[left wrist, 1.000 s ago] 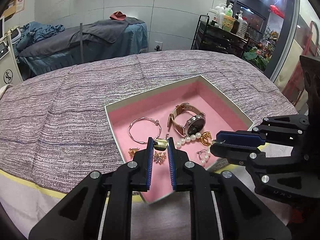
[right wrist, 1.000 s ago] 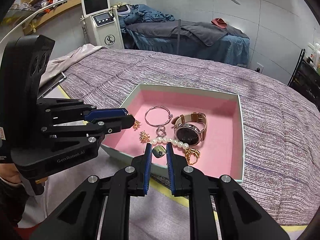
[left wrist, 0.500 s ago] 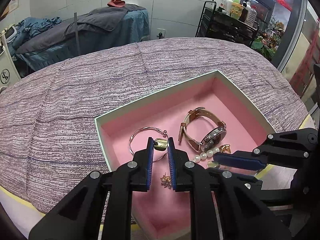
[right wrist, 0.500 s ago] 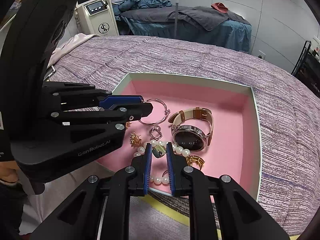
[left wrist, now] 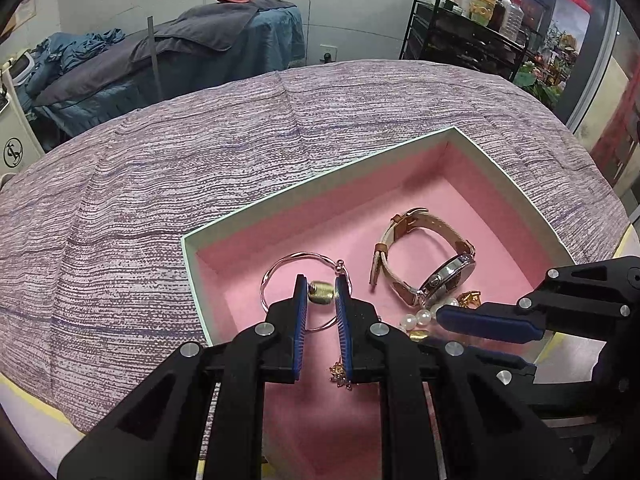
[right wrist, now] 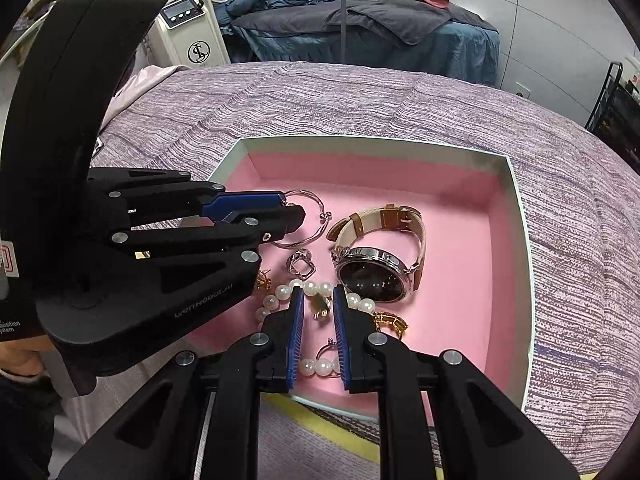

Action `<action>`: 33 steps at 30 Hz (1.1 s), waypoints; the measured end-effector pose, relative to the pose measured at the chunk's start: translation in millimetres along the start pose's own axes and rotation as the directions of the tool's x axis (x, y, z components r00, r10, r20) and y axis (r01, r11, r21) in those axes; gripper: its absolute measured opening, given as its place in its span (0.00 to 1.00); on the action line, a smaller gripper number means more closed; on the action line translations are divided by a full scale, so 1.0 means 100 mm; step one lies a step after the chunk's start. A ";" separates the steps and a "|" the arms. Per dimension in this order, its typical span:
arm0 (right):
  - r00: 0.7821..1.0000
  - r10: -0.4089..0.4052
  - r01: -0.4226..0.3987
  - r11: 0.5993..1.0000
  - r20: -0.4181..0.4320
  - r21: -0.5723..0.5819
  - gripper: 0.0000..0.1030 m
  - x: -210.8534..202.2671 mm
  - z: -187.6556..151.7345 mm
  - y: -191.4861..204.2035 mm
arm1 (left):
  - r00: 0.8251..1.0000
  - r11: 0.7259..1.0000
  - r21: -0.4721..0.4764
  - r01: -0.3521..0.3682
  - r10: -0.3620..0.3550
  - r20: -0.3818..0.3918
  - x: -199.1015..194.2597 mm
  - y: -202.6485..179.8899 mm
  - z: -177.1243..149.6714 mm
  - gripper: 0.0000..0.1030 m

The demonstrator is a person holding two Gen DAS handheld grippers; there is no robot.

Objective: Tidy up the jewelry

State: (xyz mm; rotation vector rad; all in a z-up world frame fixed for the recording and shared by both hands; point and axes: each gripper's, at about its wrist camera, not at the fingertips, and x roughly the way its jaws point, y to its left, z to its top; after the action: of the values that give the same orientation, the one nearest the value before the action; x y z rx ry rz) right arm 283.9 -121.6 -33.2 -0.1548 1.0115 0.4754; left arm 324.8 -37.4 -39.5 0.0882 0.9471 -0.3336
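Observation:
A pink-lined box [left wrist: 320, 178] [right wrist: 516, 216] lies on the purple cloth. It holds a silver bangle [left wrist: 280, 268] [right wrist: 316, 200], a watch with a tan strap [left wrist: 440, 276] [right wrist: 376, 272], a pearl bracelet [right wrist: 276, 298] [left wrist: 424, 314], a silver ring [right wrist: 301, 264] and gold earrings [left wrist: 340, 372] [right wrist: 388, 320]. My left gripper [left wrist: 321, 292] is shut on a small gold piece [left wrist: 322, 292] above the bangle. My right gripper [right wrist: 318, 304] is shut on a small gold piece [right wrist: 320, 304] just above the pearls.
The purple cloth [left wrist: 160, 184] covers the table. A yellow tape edge [right wrist: 328, 428] runs along the near side. A massage bed [left wrist: 180, 52], a white machine [right wrist: 188, 28] and a black shelf cart [left wrist: 472, 28] stand behind.
Both grippers have moved forward and down over the box, each still shut on its gold piece. The box fills more of both views.

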 end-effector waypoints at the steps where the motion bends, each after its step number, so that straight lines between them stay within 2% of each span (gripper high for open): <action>1: 1.000 0.000 0.000 1.000 0.002 0.002 0.15 0.00 0.00 0.00 | 1.000 1.000 -0.002 0.001 -0.001 0.003 -0.01 0.00 0.00 0.15; 3: 1.000 0.001 -0.001 1.000 0.008 0.004 0.19 -0.01 -0.01 -0.01 | 1.000 1.000 -0.004 0.001 -0.001 0.019 -0.06 0.00 0.00 0.17; 5: 1.000 0.002 -0.002 1.000 0.018 0.012 0.24 -0.03 -0.01 -0.02 | 0.999 1.000 -0.009 0.000 0.000 0.042 -0.14 0.00 0.00 0.26; 7: 0.999 0.003 -0.004 1.000 0.035 0.023 0.33 -0.07 -0.03 -0.02 | 0.997 1.000 -0.024 0.001 0.001 0.076 -0.24 0.02 -0.01 0.50; 9: 0.998 -0.009 0.007 1.000 0.062 0.031 0.44 -0.15 -0.06 -0.01 | 0.993 0.999 -0.043 -0.003 0.009 0.121 -0.38 0.05 -0.01 0.63; 10: 0.997 -0.016 0.014 0.999 0.076 0.032 0.46 -0.19 -0.07 0.00 | 0.990 0.999 -0.051 -0.012 0.019 0.139 -0.44 0.06 -0.03 0.69; 11: 0.995 -0.024 0.021 0.999 0.097 0.031 0.51 -0.25 -0.09 0.01 | 0.986 0.998 -0.062 -0.028 0.038 0.164 -0.53 0.08 -0.05 0.71; 14: 0.982 -0.067 0.063 0.998 0.175 0.026 0.76 -0.45 -0.16 0.06 | 0.967 0.992 -0.104 -0.068 0.091 0.236 -0.78 0.14 -0.15 0.82; 16: 0.966 -0.115 0.113 0.993 0.231 0.023 0.81 -0.59 -0.23 0.08 | 0.950 0.987 -0.140 -0.080 0.118 0.290 -0.98 0.18 -0.26 0.90; 18: 0.948 -0.166 0.165 0.986 0.272 0.025 0.90 -0.73 -0.34 0.08 | 0.933 0.983 -0.165 -0.075 0.127 0.336 -1.16 0.21 -0.41 0.94; 19: 0.940 -0.181 0.181 0.983 0.288 0.028 0.92 -0.79 -0.39 0.08 | 0.926 0.981 -0.175 -0.079 0.137 0.353 -1.24 0.22 -0.49 0.94; 22: 0.905 -0.214 0.222 0.975 0.368 0.020 0.93 -1.00 -0.61 0.08 | 0.906 0.979 -0.184 -0.093 0.160 0.393 -1.43 0.18 -0.76 0.94; 24: 0.889 -0.228 0.240 0.970 0.397 0.018 0.93 -1.11 -0.77 0.07 | 0.896 0.978 -0.180 -0.103 0.170 0.411 -1.55 0.11 -0.96 0.94; 29: 0.863 -0.233 0.246 0.969 0.448 0.030 0.93 -1.34 -1.08 0.09 | 0.883 0.985 -0.169 -0.042 0.116 0.455 -1.80 -0.08 -1.39 0.94; 33: 0.847 -0.229 0.237 0.971 0.480 0.045 0.93 -1.49 -1.31 0.17 | 0.876 0.982 -0.171 -0.075 0.147 0.460 -1.89 -0.31 -1.61 0.94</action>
State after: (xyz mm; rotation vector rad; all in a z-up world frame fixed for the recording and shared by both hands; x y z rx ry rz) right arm 109.2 -197.7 24.8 -0.1603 0.4866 0.2761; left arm 88.2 14.0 21.4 -0.0746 0.4752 -0.1628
